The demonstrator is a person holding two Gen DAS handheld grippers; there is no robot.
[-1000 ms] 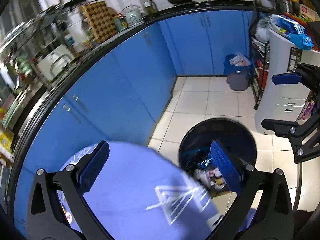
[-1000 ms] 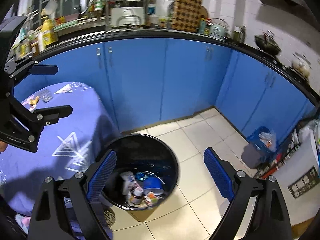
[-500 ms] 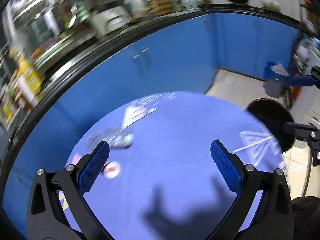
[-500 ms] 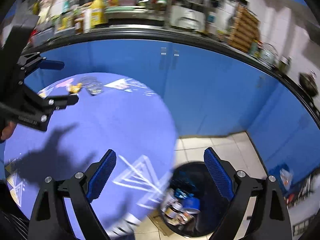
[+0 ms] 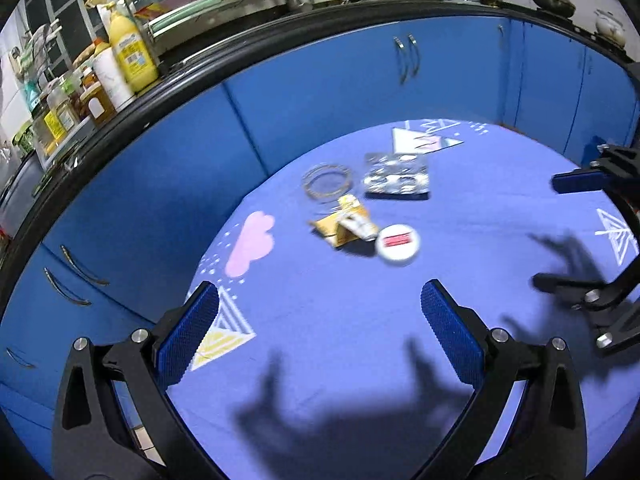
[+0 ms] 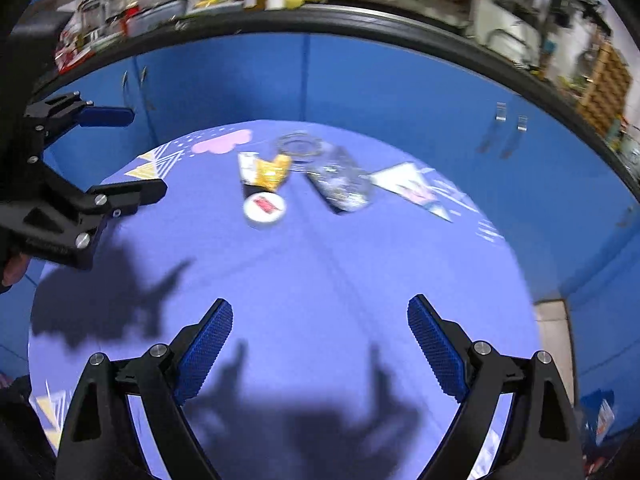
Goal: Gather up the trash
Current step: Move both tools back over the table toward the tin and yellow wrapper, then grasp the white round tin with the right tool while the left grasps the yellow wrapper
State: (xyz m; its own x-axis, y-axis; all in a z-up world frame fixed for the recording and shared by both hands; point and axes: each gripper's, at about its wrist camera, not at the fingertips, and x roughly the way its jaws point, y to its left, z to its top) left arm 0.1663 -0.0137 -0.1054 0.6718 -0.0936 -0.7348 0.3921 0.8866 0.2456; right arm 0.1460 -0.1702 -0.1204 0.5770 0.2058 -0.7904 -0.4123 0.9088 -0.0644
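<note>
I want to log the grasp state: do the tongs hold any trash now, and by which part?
Nothing is held. The left tongs and the right tongs are both open and empty above the purple tablecloth.

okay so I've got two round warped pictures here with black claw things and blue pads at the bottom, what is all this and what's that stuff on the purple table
No robot here: a person holds a two-finger grabber in each hand, and each carries a wide-angle camera looking out along its fingers, which bends the picture. One picture is from the left gripper, the other from the right gripper; each also shows the other at its edge.

Both have their jaws wide apart and hold nothing.

They hover over a round table with a purple patterned cloth in a kitchen with blue cabinets. On the cloth lies a small cluster of trash: a white round lid with a red label, a crumpled yellow wrapper, a silvery packet and a clear ring-shaped piece. Nothing is touched yet.
</note>
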